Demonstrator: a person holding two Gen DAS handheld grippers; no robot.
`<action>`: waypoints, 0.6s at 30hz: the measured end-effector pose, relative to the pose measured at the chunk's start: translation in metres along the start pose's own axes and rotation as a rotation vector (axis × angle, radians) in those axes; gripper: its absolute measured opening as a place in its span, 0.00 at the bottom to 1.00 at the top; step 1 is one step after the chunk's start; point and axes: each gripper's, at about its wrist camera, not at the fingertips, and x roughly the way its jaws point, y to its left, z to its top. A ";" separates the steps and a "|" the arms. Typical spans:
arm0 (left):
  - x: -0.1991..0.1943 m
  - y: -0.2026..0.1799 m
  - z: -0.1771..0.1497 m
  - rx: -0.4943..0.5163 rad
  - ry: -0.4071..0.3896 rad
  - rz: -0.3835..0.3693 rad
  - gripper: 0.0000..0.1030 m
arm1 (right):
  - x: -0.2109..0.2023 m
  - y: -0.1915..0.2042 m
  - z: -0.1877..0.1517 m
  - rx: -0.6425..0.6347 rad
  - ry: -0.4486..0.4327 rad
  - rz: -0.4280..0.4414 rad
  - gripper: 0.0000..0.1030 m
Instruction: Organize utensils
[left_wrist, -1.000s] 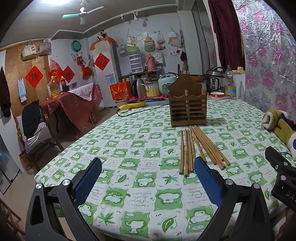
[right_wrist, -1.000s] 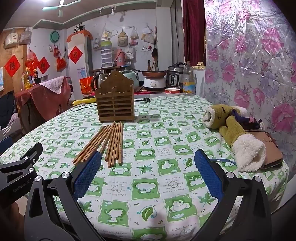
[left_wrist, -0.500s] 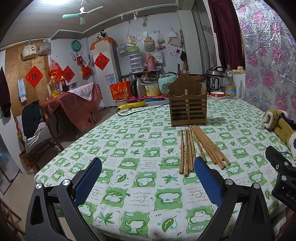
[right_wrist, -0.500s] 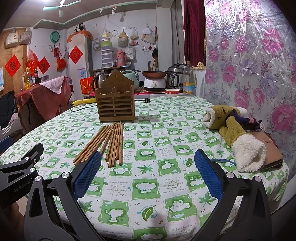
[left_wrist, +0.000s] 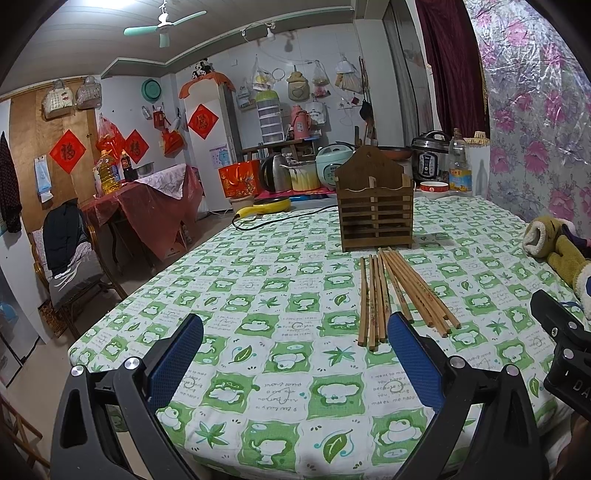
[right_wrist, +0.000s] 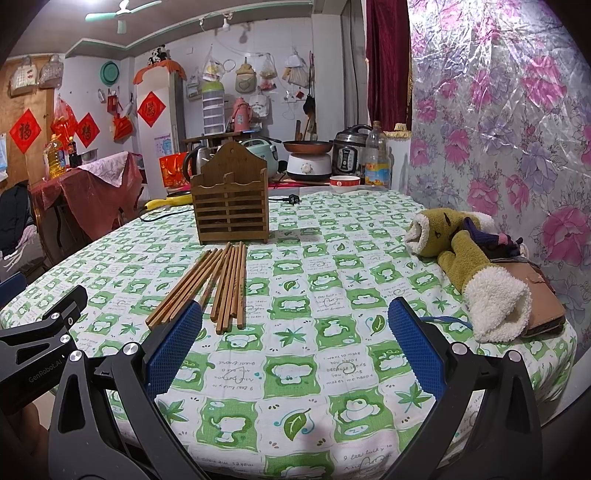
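Several wooden chopsticks (left_wrist: 391, 291) lie in two loose bundles on the green-and-white tablecloth (left_wrist: 280, 295), just in front of a brown slatted wooden utensil holder (left_wrist: 375, 208). My left gripper (left_wrist: 295, 354) is open and empty, near the table's front edge, its right finger close to the chopstick ends. In the right wrist view the chopsticks (right_wrist: 218, 284) and the holder (right_wrist: 231, 205) lie ahead and to the left. My right gripper (right_wrist: 295, 350) is open and empty, with its left finger by the chopstick ends.
A plush toy (right_wrist: 469, 258) and a brown wallet (right_wrist: 543, 295) lie at the table's right side by the floral wall. Cookers, a bowl (right_wrist: 344, 182) and a bottle stand at the back. A black cable (left_wrist: 280, 219) runs across the far left. A chair (left_wrist: 70, 258) stands left.
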 end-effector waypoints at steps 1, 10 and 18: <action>0.000 0.000 0.000 0.000 -0.001 0.000 0.95 | 0.000 0.000 0.000 0.000 0.000 0.000 0.94; 0.000 0.000 0.000 -0.001 -0.001 -0.001 0.95 | 0.000 0.001 -0.001 0.000 0.001 0.000 0.94; 0.000 -0.001 -0.001 0.004 -0.003 0.002 0.95 | 0.001 0.001 -0.001 -0.001 0.000 0.000 0.94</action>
